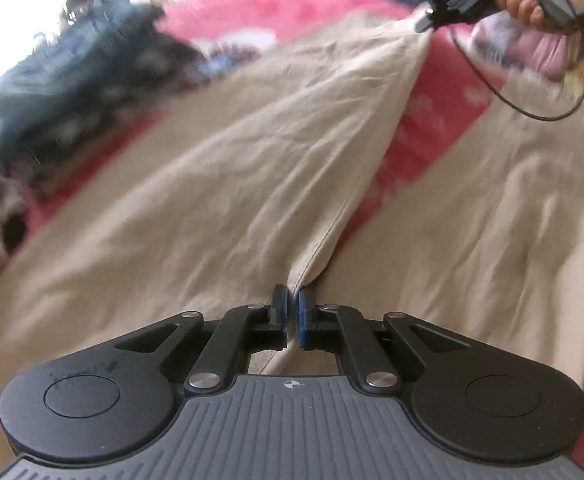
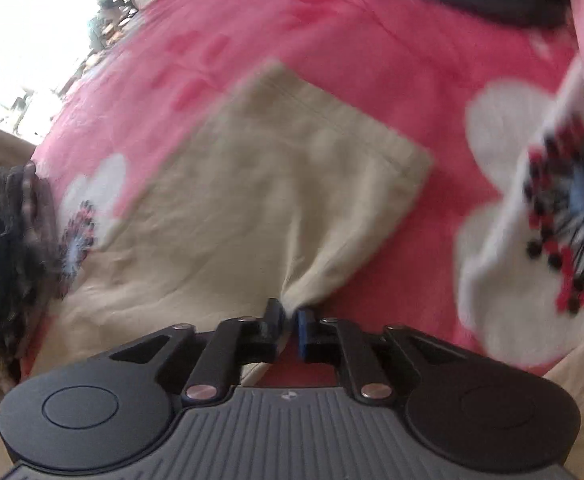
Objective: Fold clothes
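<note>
Left wrist view: left gripper [image 1: 291, 312] fingers clamped on a ridge of the beige trousers [image 1: 220, 184], which fill mid-frame on the pink bedspread [image 1: 292, 4]. Right wrist view: right gripper [image 2: 290, 320] fingers pinch the trouser-leg edge, frame centre.

Left gripper [image 1: 292, 308] pinching beige trousers [image 1: 252, 168] on pink blanket [image 1: 292, 12], right gripper [image 1: 428, 24] beyond
</note>
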Tool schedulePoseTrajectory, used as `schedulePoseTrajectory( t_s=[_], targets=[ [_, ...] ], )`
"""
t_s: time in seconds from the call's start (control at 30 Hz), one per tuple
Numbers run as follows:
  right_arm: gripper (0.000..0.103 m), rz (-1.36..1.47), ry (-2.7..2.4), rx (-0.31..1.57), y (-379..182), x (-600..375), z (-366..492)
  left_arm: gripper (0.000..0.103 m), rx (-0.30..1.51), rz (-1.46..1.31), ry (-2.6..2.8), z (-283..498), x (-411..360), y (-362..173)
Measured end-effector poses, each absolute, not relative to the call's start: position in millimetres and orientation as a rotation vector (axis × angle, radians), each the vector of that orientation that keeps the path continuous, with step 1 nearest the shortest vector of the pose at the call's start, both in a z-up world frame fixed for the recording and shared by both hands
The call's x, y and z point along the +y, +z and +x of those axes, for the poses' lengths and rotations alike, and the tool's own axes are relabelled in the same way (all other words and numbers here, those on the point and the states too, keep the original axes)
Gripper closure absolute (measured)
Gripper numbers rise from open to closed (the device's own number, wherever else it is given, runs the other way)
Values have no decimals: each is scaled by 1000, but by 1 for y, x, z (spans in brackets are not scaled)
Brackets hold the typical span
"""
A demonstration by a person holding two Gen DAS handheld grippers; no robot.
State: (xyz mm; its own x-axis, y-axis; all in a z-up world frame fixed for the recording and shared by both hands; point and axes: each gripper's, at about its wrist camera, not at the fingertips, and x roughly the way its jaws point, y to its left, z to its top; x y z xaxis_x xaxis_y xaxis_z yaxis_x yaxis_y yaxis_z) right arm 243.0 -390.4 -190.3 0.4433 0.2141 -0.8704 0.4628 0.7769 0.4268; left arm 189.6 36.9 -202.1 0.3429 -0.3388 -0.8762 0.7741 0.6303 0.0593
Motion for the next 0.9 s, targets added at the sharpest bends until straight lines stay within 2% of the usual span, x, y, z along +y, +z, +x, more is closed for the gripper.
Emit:
schedulePoseTrajectory(
  t_s=[0.03,0.1,0.17,0.27,0.33,0.43,0.53,0.57,0.6,0.67,0.77,0.83,0.87,0.9],
  targets=[
    [90,705,-164,1118,-188,-393,240,98,981,516,-761,191,36,-206],
    [65,634,-202,1121,-171,-395,238,97,991,500,-761,193,36,-207],
    [63,479,-290,1130,-149,-397,242,95,1006,475,-762,195,39,-202],
    [62,344,-273,1042,-113,-397,248,87,1010,482,-755,192,41,-198],
    [62,275,-143,980,-95,-381,260,77,1001,487,-745,188,43,-193],
    [62,80,186,941,-83,-316,284,76,967,450,-715,189,47,-182],
    [68,-74,470,974,-101,-237,303,75,960,394,-635,191,51,-182],
    [79,-113,526,1000,-113,-214,310,75,966,375,-605,193,52,-184],
    [85,-143,550,1026,-125,-199,317,75,972,356,-575,194,53,-186],
    [88,-188,500,1083,-156,-182,336,75,985,327,-536,194,57,-191],
    [101,-75,401,1080,-174,-196,370,75,990,279,-499,190,64,-198],
    [101,-95,318,1038,-165,-196,381,75,987,254,-496,188,68,-198],
    [95,-127,307,1021,-161,-189,380,75,985,242,-496,188,71,-197],
    [94,-149,327,1001,-152,-181,375,75,984,231,-496,187,73,-197]
  ],
)
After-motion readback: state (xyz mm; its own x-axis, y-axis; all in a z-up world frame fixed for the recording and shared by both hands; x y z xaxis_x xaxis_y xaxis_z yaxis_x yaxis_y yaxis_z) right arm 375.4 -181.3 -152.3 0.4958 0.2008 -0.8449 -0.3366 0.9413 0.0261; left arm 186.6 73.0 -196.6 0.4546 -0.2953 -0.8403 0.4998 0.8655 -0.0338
